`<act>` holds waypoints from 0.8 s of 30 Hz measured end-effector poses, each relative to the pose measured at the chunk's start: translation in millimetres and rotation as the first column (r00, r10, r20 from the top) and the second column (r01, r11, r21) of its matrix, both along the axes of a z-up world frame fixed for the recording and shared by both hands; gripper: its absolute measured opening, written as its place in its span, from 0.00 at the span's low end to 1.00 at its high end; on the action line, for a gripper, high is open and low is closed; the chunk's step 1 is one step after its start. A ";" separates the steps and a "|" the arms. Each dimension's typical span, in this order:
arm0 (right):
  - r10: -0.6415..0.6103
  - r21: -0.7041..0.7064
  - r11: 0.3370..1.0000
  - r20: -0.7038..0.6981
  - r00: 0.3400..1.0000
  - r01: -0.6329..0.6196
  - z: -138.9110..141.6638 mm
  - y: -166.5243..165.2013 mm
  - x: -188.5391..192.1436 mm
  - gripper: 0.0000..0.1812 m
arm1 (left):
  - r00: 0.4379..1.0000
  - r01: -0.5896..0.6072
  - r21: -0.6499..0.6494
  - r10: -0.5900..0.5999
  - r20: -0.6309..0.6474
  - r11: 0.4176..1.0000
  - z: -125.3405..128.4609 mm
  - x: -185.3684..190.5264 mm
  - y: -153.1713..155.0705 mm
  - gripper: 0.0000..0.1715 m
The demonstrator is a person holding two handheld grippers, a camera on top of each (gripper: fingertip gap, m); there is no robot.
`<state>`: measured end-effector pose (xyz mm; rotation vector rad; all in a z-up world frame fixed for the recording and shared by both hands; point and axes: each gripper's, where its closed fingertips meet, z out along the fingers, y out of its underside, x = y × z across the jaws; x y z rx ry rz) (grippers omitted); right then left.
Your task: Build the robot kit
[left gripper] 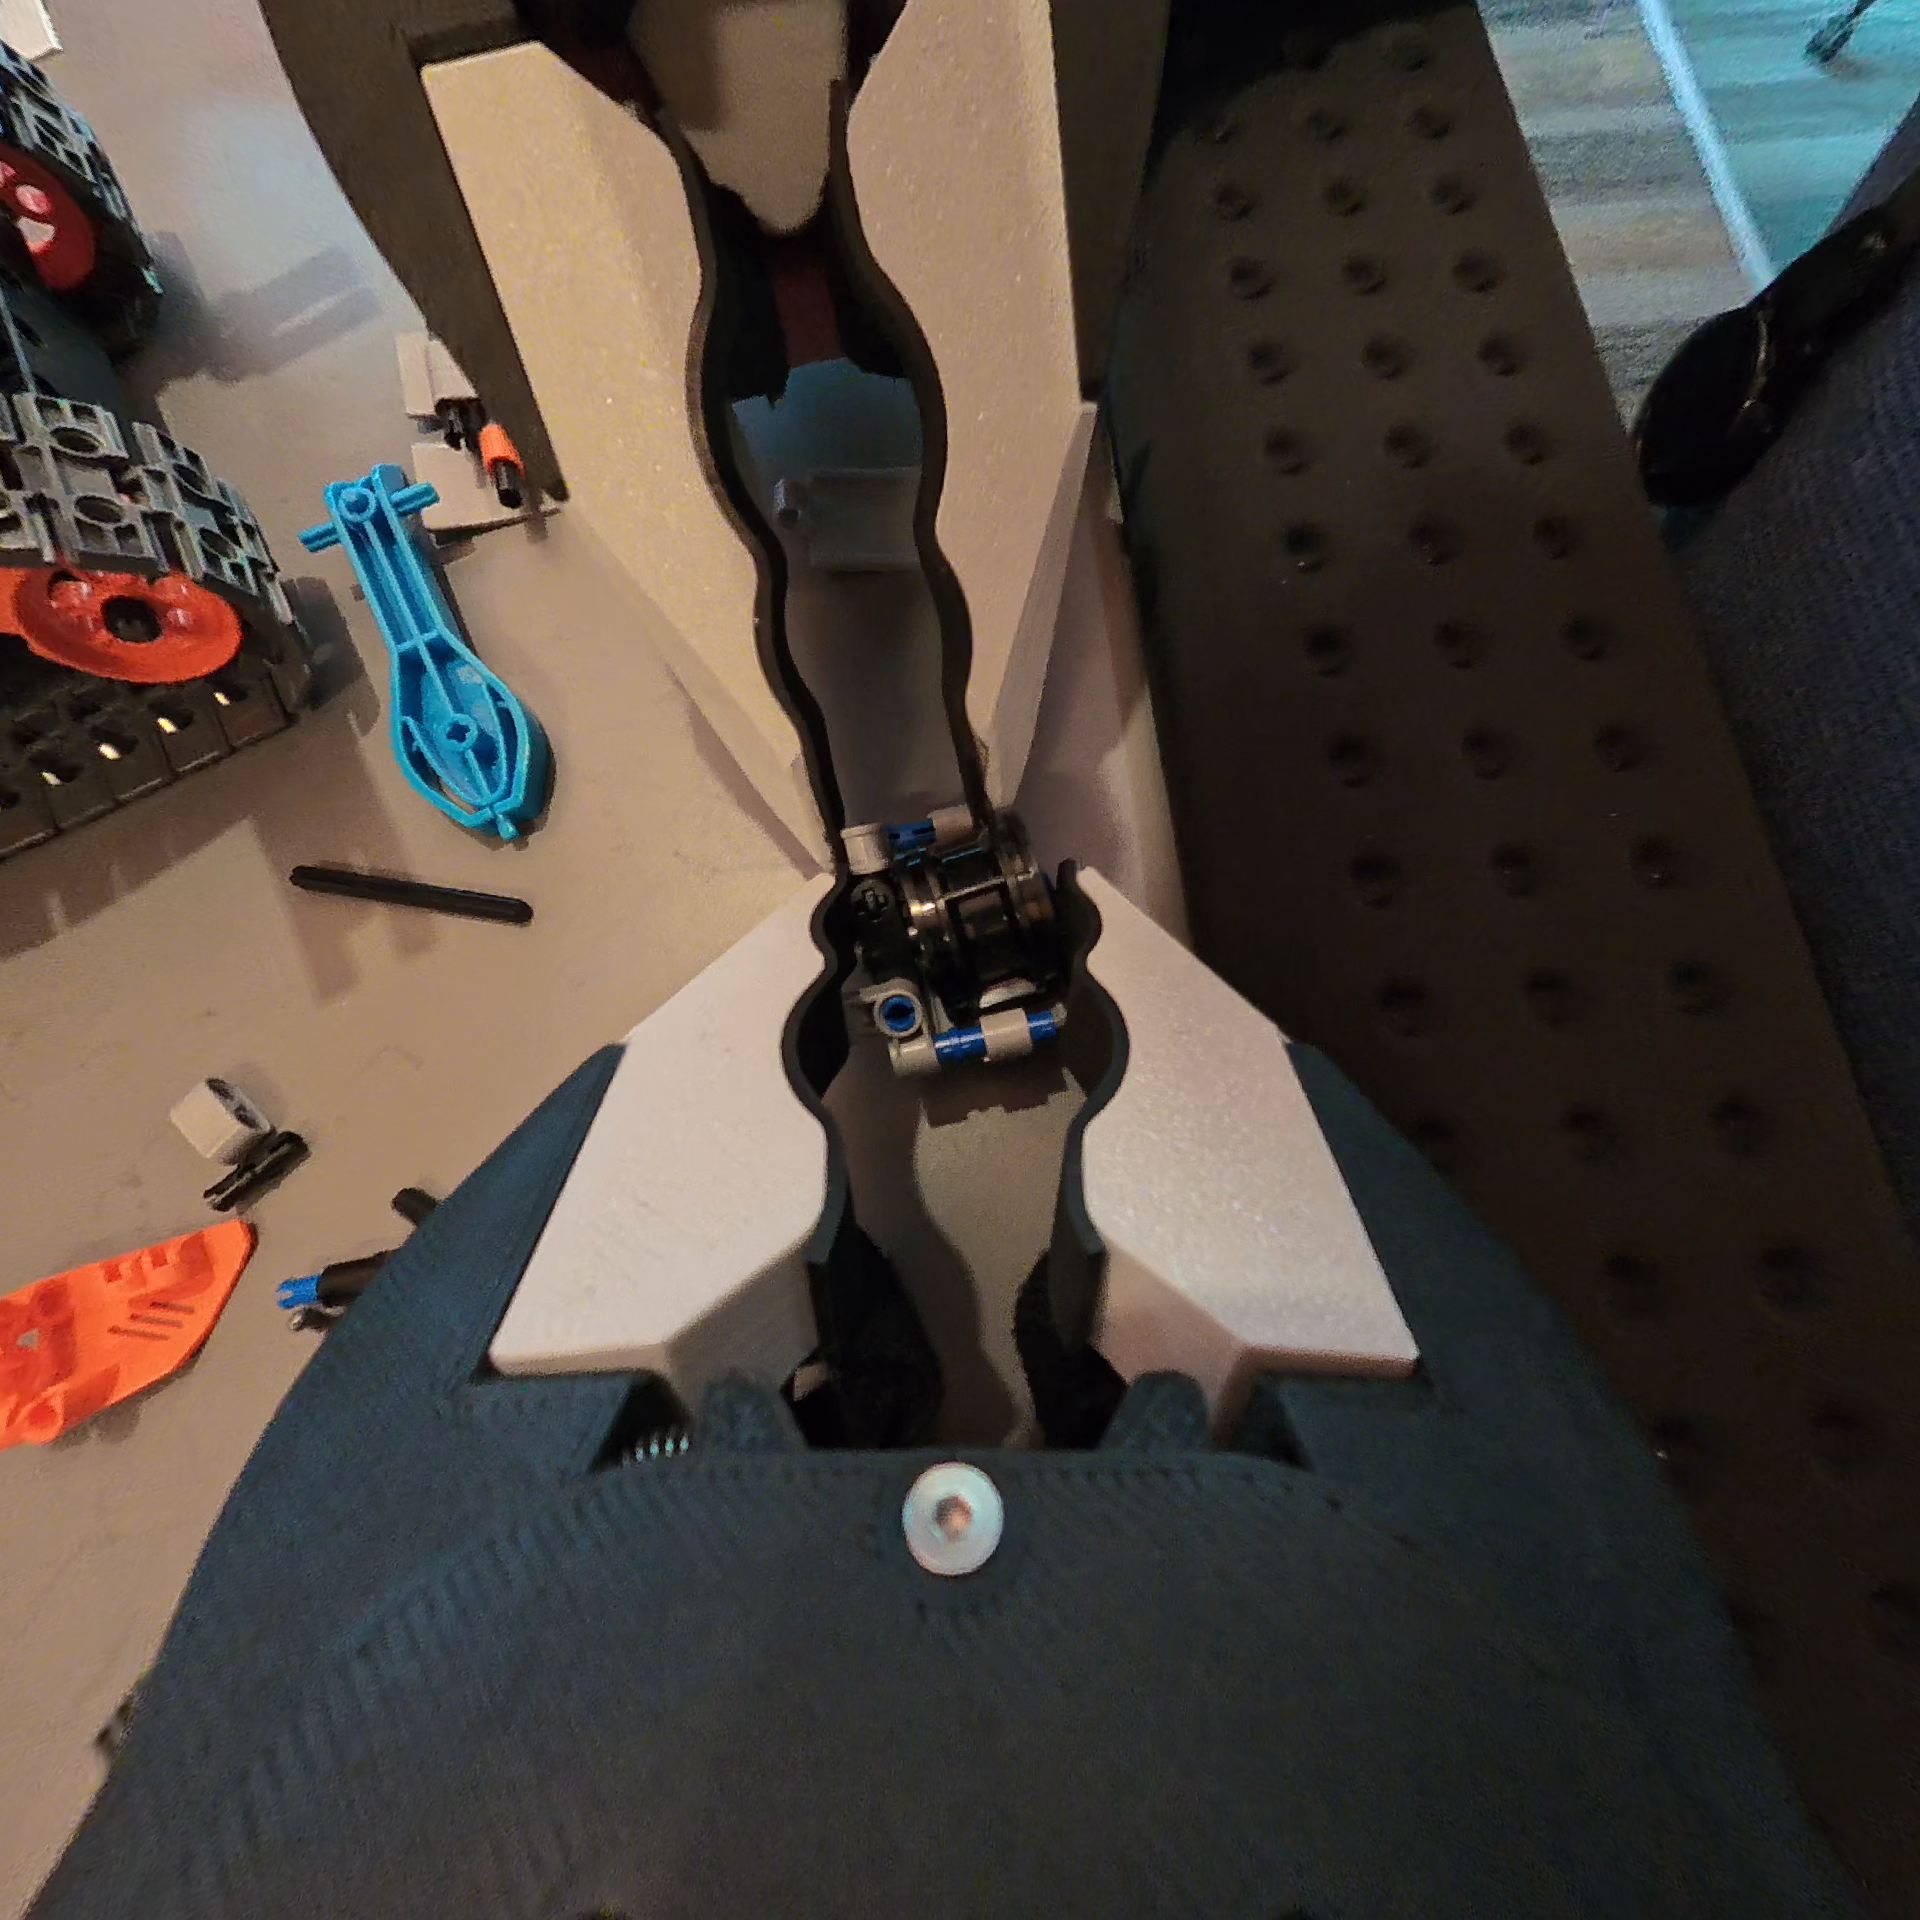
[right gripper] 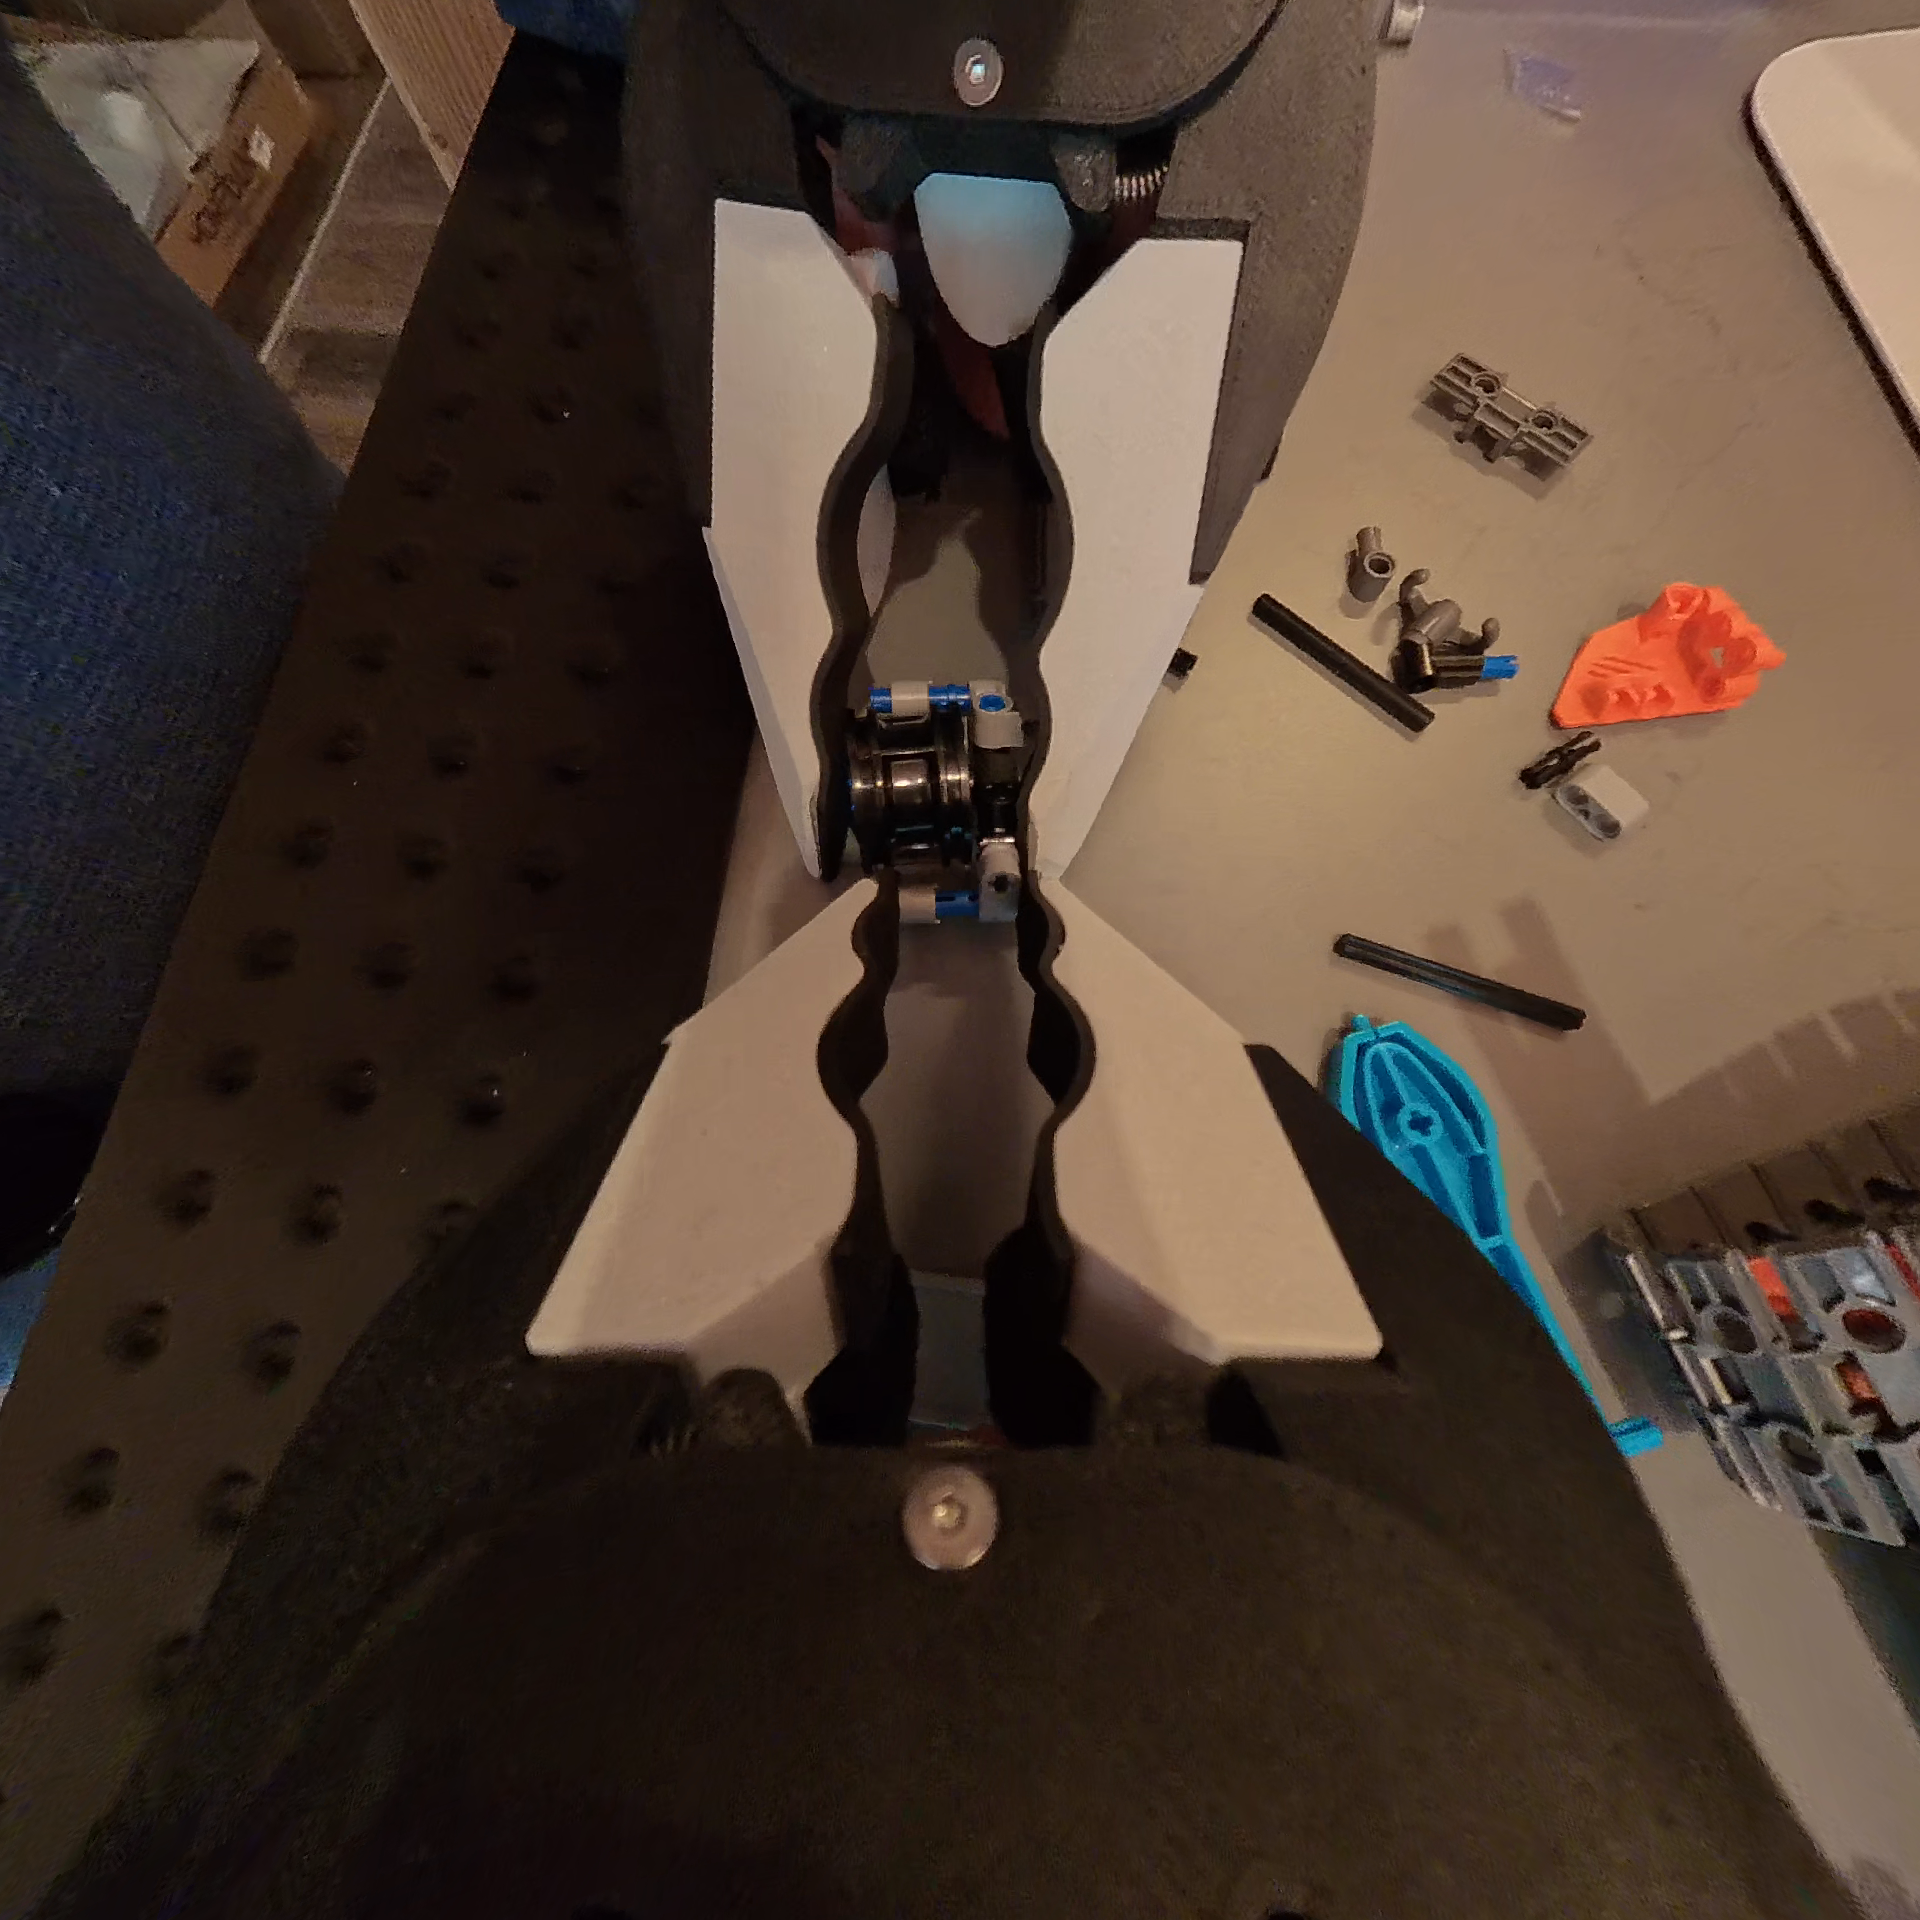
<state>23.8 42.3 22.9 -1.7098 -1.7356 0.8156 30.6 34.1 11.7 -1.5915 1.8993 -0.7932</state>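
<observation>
Black plastic with grey and blue pins makes up the small wheel assembly (left gripper: 971, 925), which sits in the centre of both wrist views, held above the grey table (left gripper: 312, 1039) where the two grippers meet tip to tip.

In the left wrist view the left gripper (left gripper: 956, 894) rises from the bottom of the frame. Its white fingers are closed around the wheel body, with the dark wavy pads pressed against both sides.

In the right wrist view the right gripper (right gripper: 956, 894) also comes up from the bottom edge. Its tips are pinched in on the grey and blue pin end at the lower edge of the assembly, and they look to be touching it on both sides.

Loose parts lie on the table:
- A blue lever-shaped piece (left gripper: 436, 665) is at mid left in the left view.
- A thin black axle (left gripper: 410, 894) lies just below it.
- An orange panel (left gripper: 104, 1320) is at lower left, with a small grey block (left gripper: 213, 1122) above it.
- A tracked model (left gripper: 125, 540) with orange wheels fills the upper left edge.

A black perforated board (left gripper: 1455, 727) runs down the right side of that view.
</observation>
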 end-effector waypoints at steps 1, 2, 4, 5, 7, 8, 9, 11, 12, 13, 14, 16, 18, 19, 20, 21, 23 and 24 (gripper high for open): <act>-0.007 0.010 1.000 -0.004 1.000 0.007 -0.1 0.1 -0.2 0.12 | 1.000 -0.010 0.017 0.010 0.000 1.000 1.1 -0.3 0.6 0.21; -0.002 0.023 1.000 -0.004 1.000 0.002 0.0 -1.1 -0.1 0.12 | 1.000 -0.017 0.009 0.017 -0.010 1.000 0.7 -1.1 -1.0 0.24; -0.008 0.038 0.999 -0.008 1.000 0.008 1.7 -0.3 -0.5 0.12 | 0.999 -0.037 0.010 0.037 -0.032 0.999 -1.4 -4.0 -1.2 0.28; -0.006 0.048 0.999 -0.009 1.000 0.007 2.1 -0.3 -0.3 0.12 | 0.998 -0.052 0.026 0.053 -0.032 0.998 -0.7 -5.6 0.6 0.28; -0.009 0.065 0.998 -0.012 1.000 0.010 3.0 0.4 -0.1 0.12 | 0.996 -0.085 0.019 0.085 -0.015 0.996 2.4 -7.0 1.0 0.31; -0.011 0.072 0.997 -0.016 1.000 0.012 3.5 0.7 -0.6 0.12 | 0.994 -0.102 0.042 0.103 -0.019 0.994 1.9 -8.6 2.7 0.29; -0.013 0.076 0.997 -0.016 1.000 0.014 3.7 0.9 -1.2 0.12 | 0.993 -0.112 0.080 0.113 -0.018 0.991 2.3 -9.6 3.2 0.30; -0.027 0.076 0.997 -0.003 1.000 0.027 1.6 3.5 0.4 0.12 | 0.988 -0.153 0.163 0.156 -0.009 0.975 5.9 -12.6 7.6 0.32; -0.034 0.074 0.997 -0.001 0.999 0.034 1.3 5.1 2.6 0.12 | 0.985 -0.167 0.194 0.170 0.002 0.967 8.7 -15.7 9.1 0.32; -0.041 0.070 0.997 -0.003 0.999 0.041 1.5 6.5 4.4 0.12 | 0.984 -0.176 0.189 0.177 0.012 0.966 10.8 -17.9 7.7 0.32; -0.043 0.067 0.997 -0.003 0.999 0.043 1.5 7.0 4.7 0.12 | 0.982 -0.190 0.179 0.188 0.026 0.965 13.0 -18.5 6.8 0.33; -0.032 0.078 0.996 0.004 0.999 0.032 0.5 5.4 2.6 0.12 | 0.979 -0.203 0.204 0.203 0.023 0.958 14.0 -18.9 8.3 0.30; -0.027 0.083 0.996 0.011 1.000 0.026 -0.8 4.2 1.6 0.12 | 0.981 -0.195 0.244 0.192 0.038 0.950 19.9 -15.3 8.0 0.27; -0.026 0.086 0.996 0.019 0.999 0.025 -2.2 4.1 1.7 0.12 | 0.981 -0.192 0.254 0.185 0.051 0.948 23.5 -13.1 6.9 0.26; -0.023 0.090 0.996 0.021 0.999 0.021 -2.7 3.5 1.3 0.12 | 0.981 -0.194 0.263 0.188 0.048 0.945 24.2 -12.8 7.4 0.25; -0.022 0.098 0.995 0.022 1.000 0.019 -2.6 3.3 1.1 0.11 | 0.981 -0.195 0.275 0.189 0.049 0.942 25.0 -13.0 8.0 0.24; -0.026 0.094 0.995 0.022 0.999 0.024 -2.6 3.6 2.2 0.11 | 0.981 -0.191 0.299 0.177 0.074 0.935 30.7 -12.2 5.3 0.23; -0.028 0.095 0.995 0.022 0.999 0.026 -2.4 4.0 3.0 0.11 | 0.982 -0.186 0.315 0.168 0.084 0.931 34.6 -11.7 3.5 0.21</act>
